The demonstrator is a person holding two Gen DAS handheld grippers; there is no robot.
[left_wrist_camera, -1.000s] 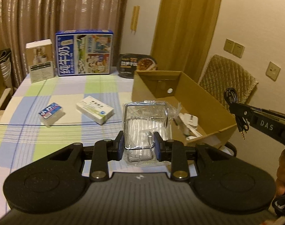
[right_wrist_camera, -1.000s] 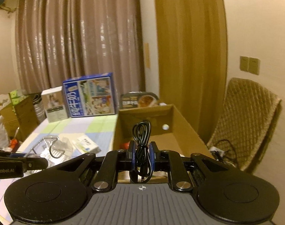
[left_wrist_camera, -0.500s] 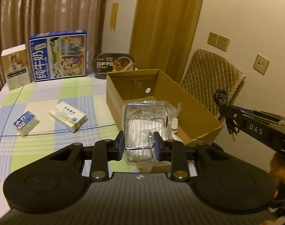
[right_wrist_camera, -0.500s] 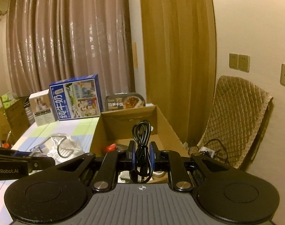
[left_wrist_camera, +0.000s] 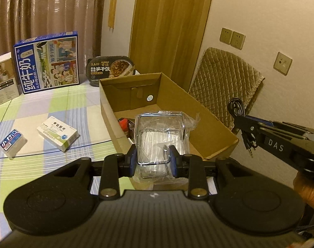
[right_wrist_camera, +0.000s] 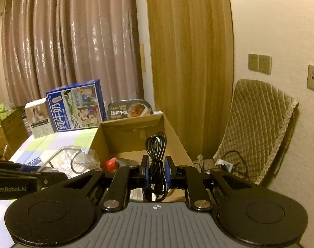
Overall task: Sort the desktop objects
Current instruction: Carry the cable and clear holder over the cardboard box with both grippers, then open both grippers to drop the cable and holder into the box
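Left wrist view: the left gripper (left_wrist_camera: 154, 160) has its jaws clamped on a plastic-wrapped wire rack (left_wrist_camera: 162, 136), held over the near end of the cardboard box (left_wrist_camera: 217, 132). It looks light and stiff, but the film may slip, so the wire frame is the surer hold. Beside it, the right gripper (right_wrist_camera: 156, 172) pinches a limp coiled black cable (right_wrist_camera: 156, 144) mid-bundle above the box.

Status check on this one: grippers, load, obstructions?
Left gripper shut on wrapped wire rack, over cardboard box. Right gripper shut on coiled black cable. Nothing blocking.
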